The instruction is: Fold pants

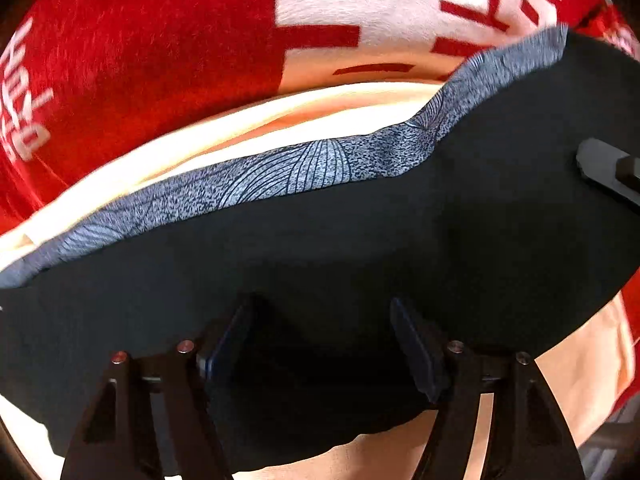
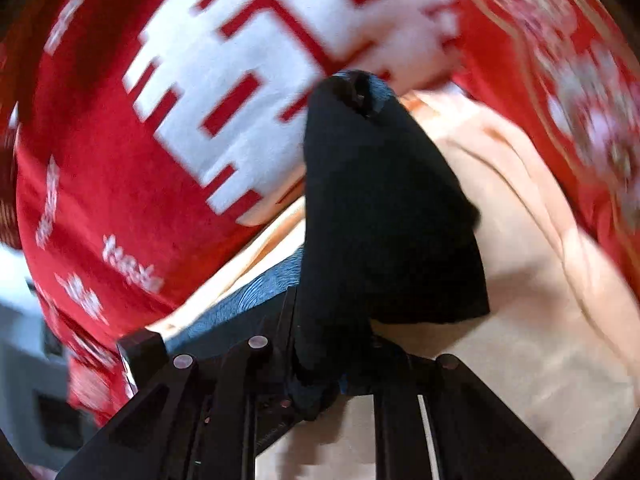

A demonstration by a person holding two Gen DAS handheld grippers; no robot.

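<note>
The black pants [image 1: 400, 248] lie spread over a peach cloth [image 1: 280, 120], with a grey leaf-patterned band [image 1: 280, 176] along their far edge. My left gripper [image 1: 320, 344] points down at their near part. Its jaws stand apart, with black fabric lying between and under the fingers [image 1: 416, 352]. One finger of the right gripper [image 1: 608, 172] shows at the right edge. In the blurred right wrist view, my right gripper [image 2: 332, 360] is shut on a bunch of the black pants [image 2: 380, 200], which stretch away from the jaws and hide the pads. The patterned band [image 2: 248, 296] shows to the left.
A red blanket with large white characters [image 1: 140, 60] covers the surface under the peach cloth [image 2: 540, 320]. Grey floor or furniture [image 2: 24, 340] shows past the blanket's edge at the left of the right wrist view.
</note>
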